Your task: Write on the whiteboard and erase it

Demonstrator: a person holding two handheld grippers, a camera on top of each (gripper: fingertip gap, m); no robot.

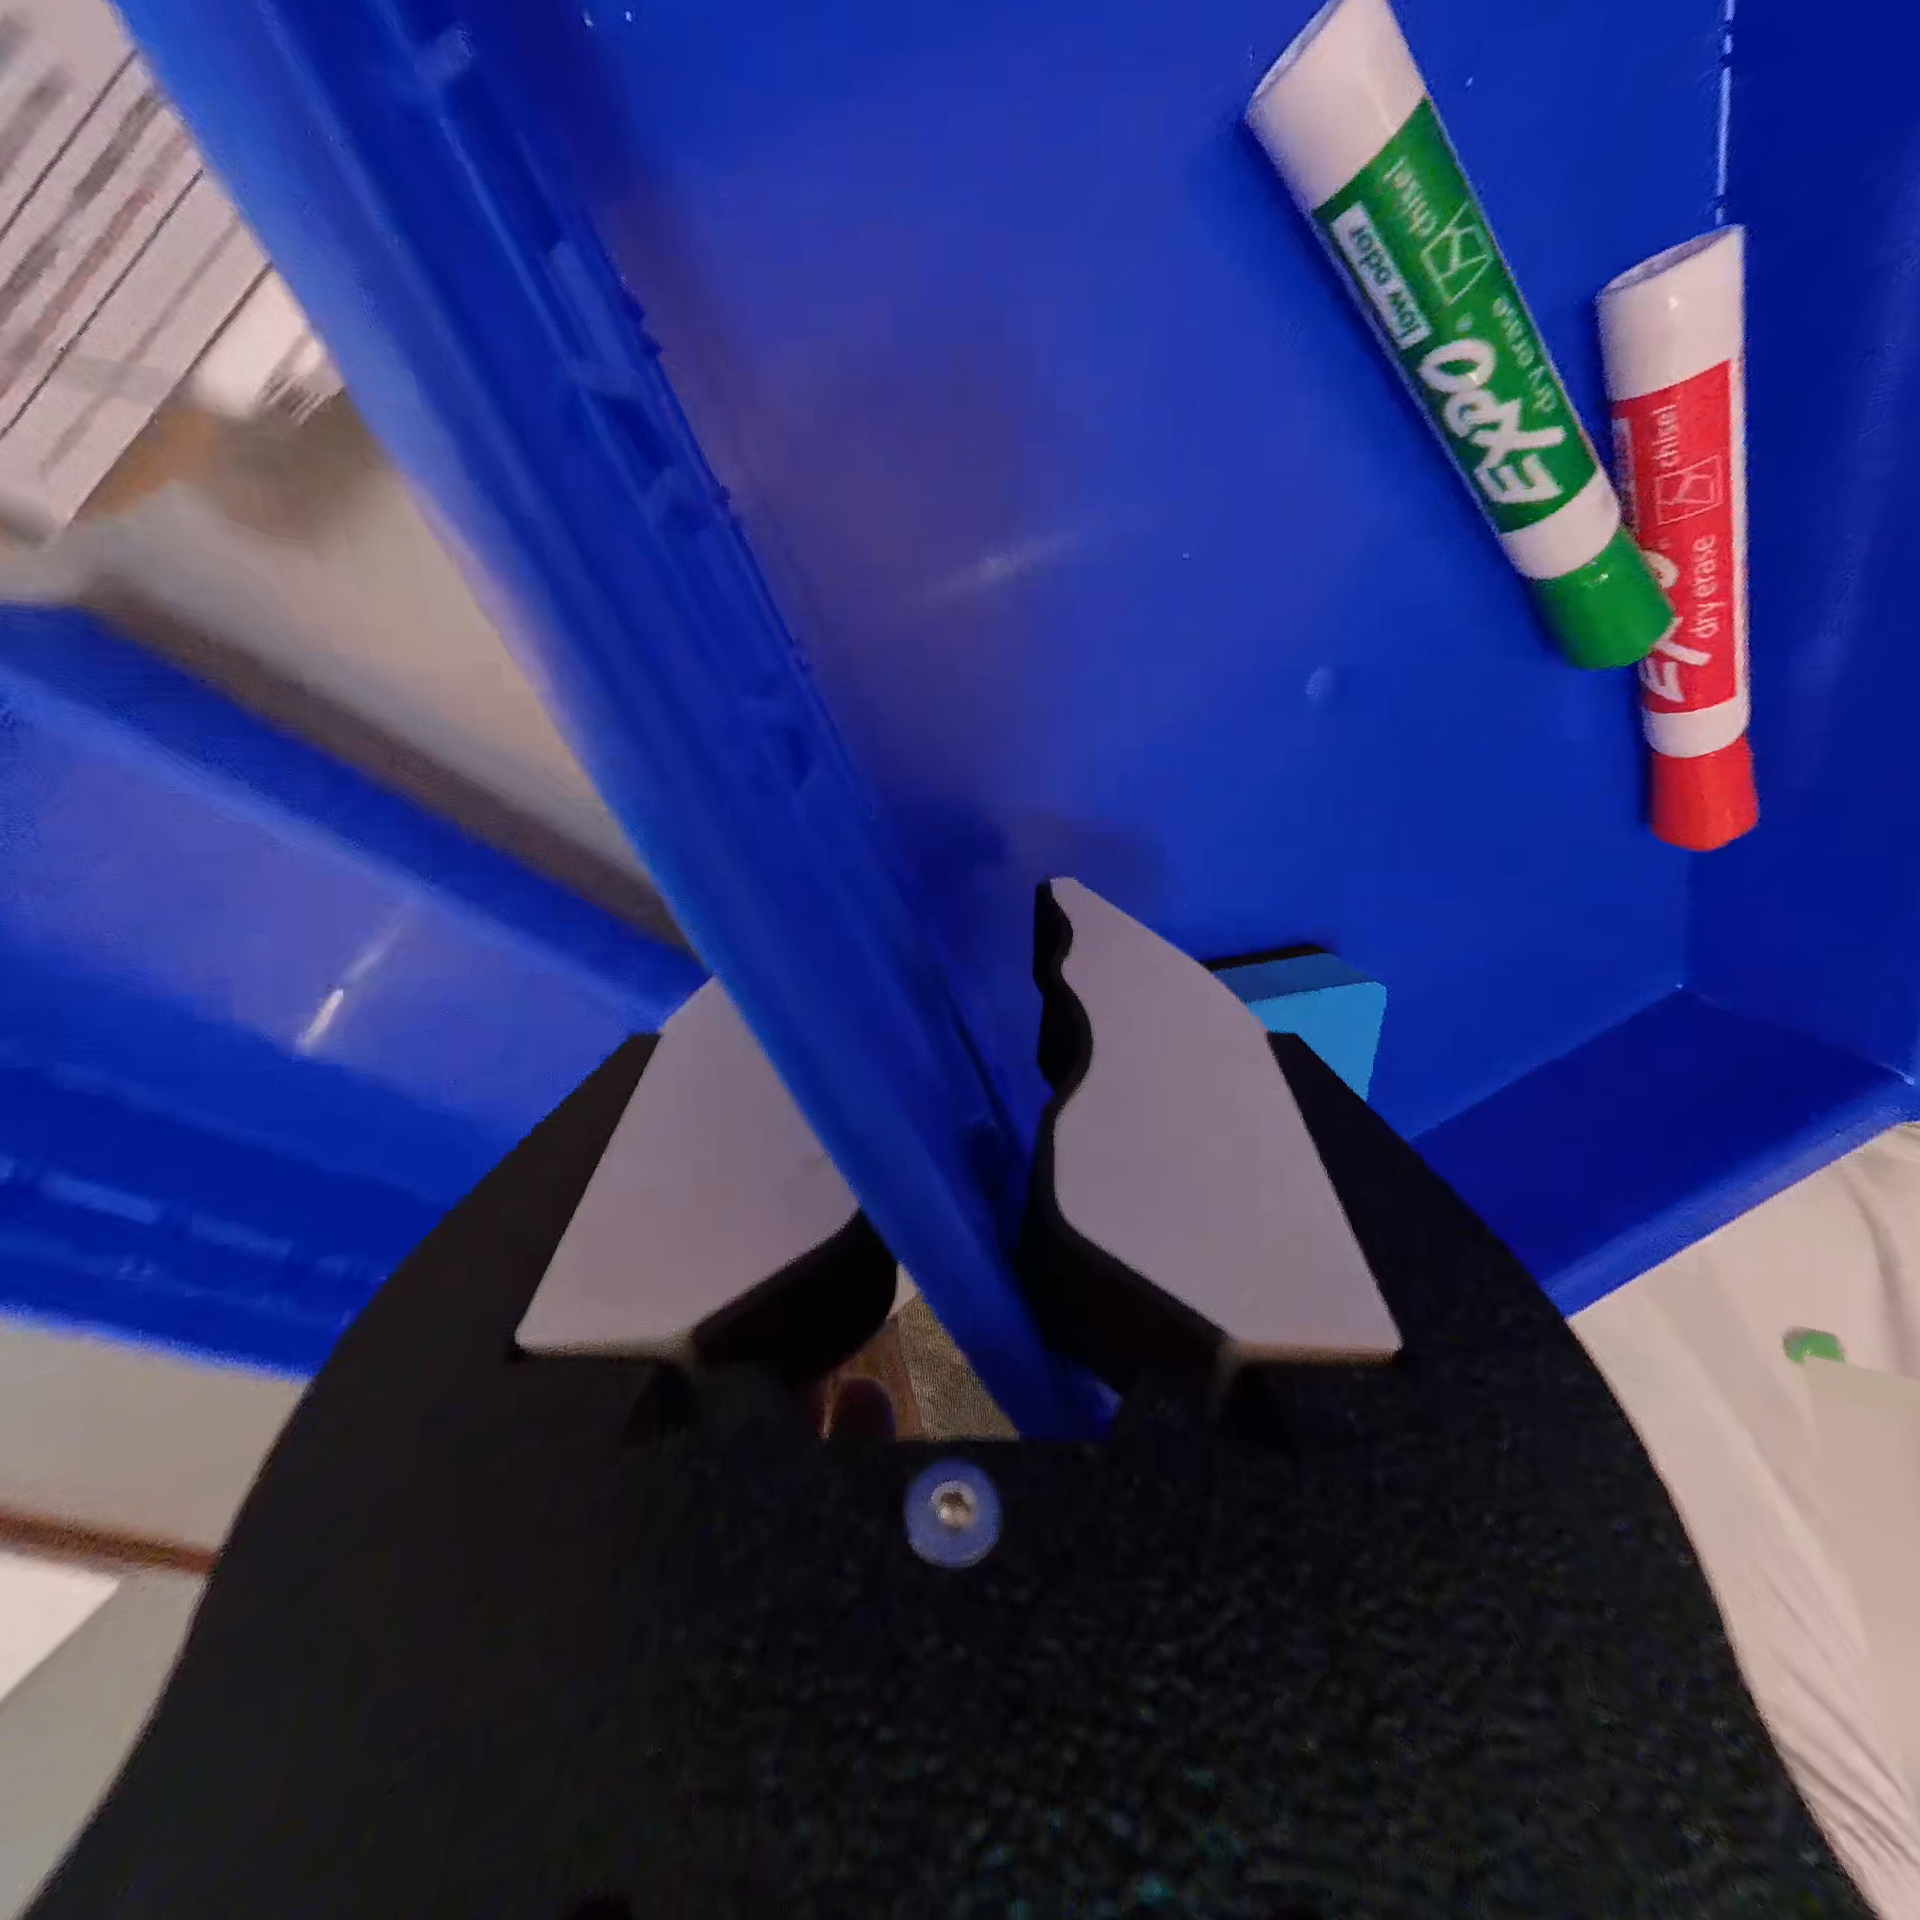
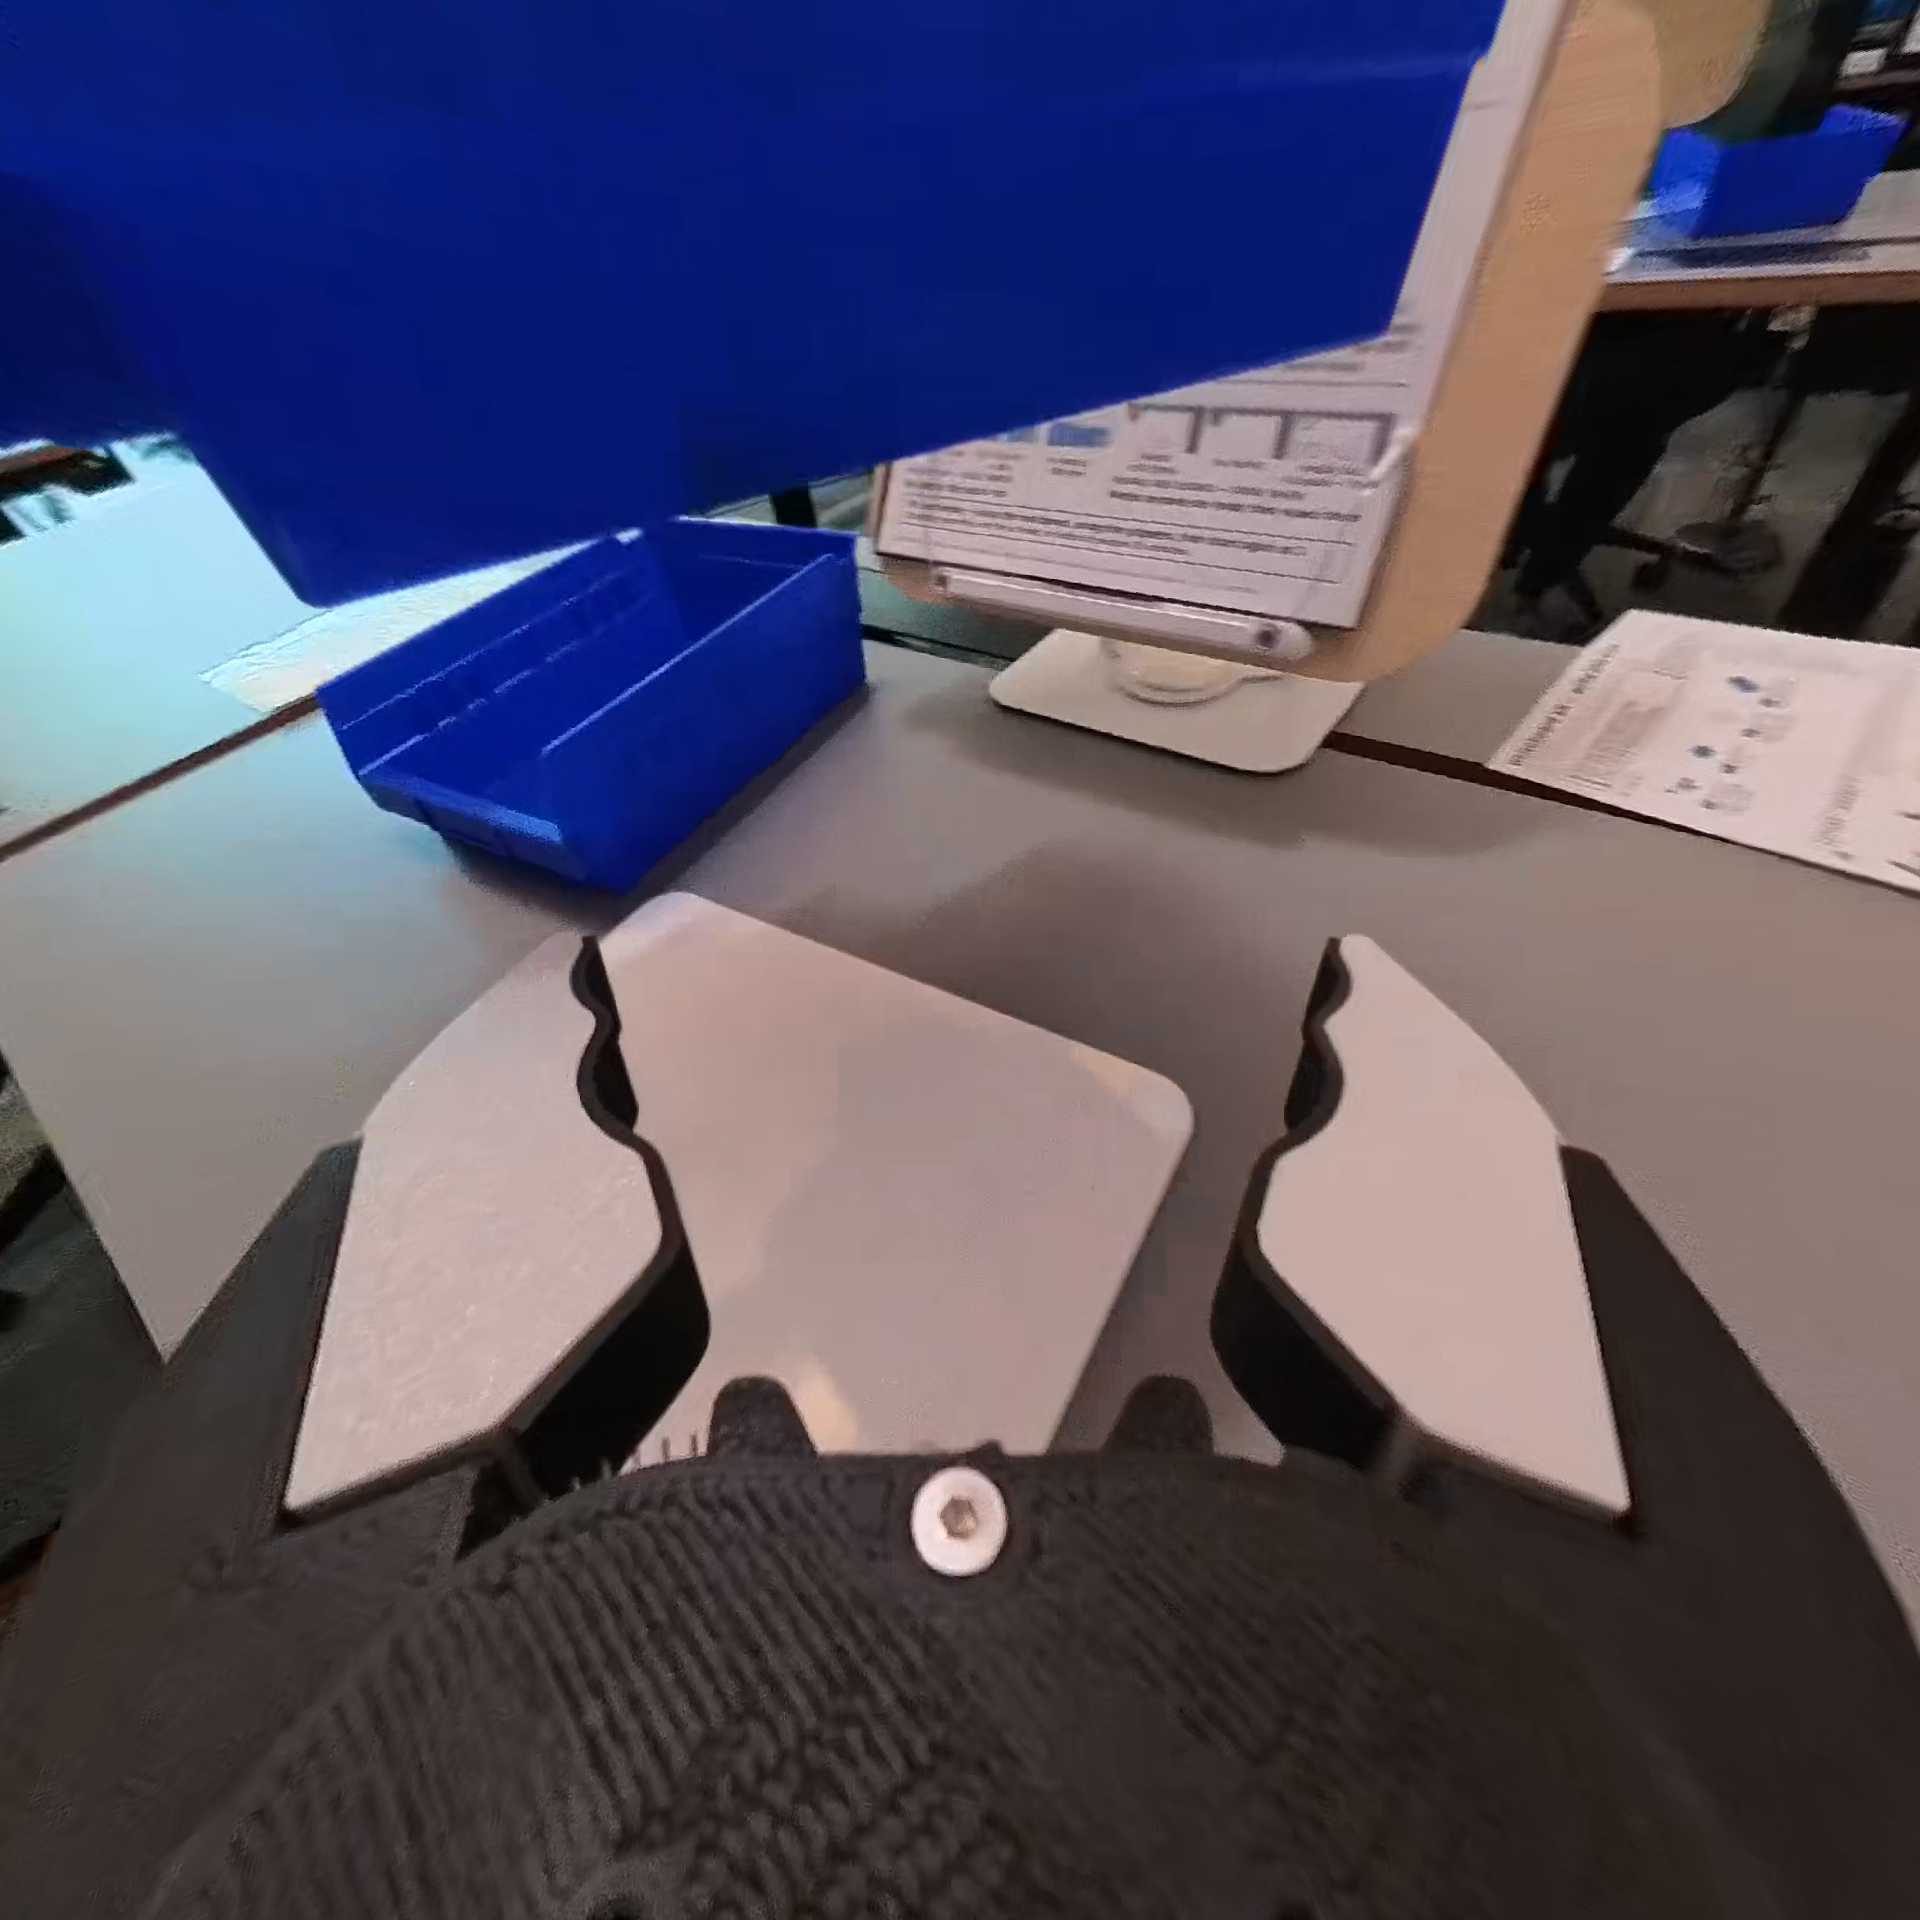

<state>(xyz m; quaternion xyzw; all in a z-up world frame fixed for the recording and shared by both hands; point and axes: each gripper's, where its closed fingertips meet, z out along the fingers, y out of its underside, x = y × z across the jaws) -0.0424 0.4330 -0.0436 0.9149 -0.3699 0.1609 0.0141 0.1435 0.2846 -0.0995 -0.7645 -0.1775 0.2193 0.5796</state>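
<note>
My left gripper point(image 1: 883, 956) is shut on the side wall of a blue bin point(image 1: 665, 582) and holds it tilted. Inside the bin lie a green marker point(image 1: 1455, 343), a red marker point(image 1: 1688, 540) and a light-blue eraser point(image 1: 1320, 1018) just behind my right finger. In the right wrist view the held bin point(image 2: 623, 260) hangs across the top, above the table. My right gripper point(image 2: 966, 951) is open and empty, just above a small blank whiteboard point(image 2: 894, 1174) that lies flat on the grey table point(image 2: 1351, 883).
A second blue bin point(image 2: 613, 717) stands on the table beyond the whiteboard and also shows in the left wrist view point(image 1: 208, 987). A stand holding a printed sheet point(image 2: 1143, 499) is at the back right. A loose printed page point(image 2: 1745, 748) lies at the right. Another blue bin point(image 2: 1766, 177) sits on a far table. One gripper's finger ends stand about 25 centimetres off the other's.
</note>
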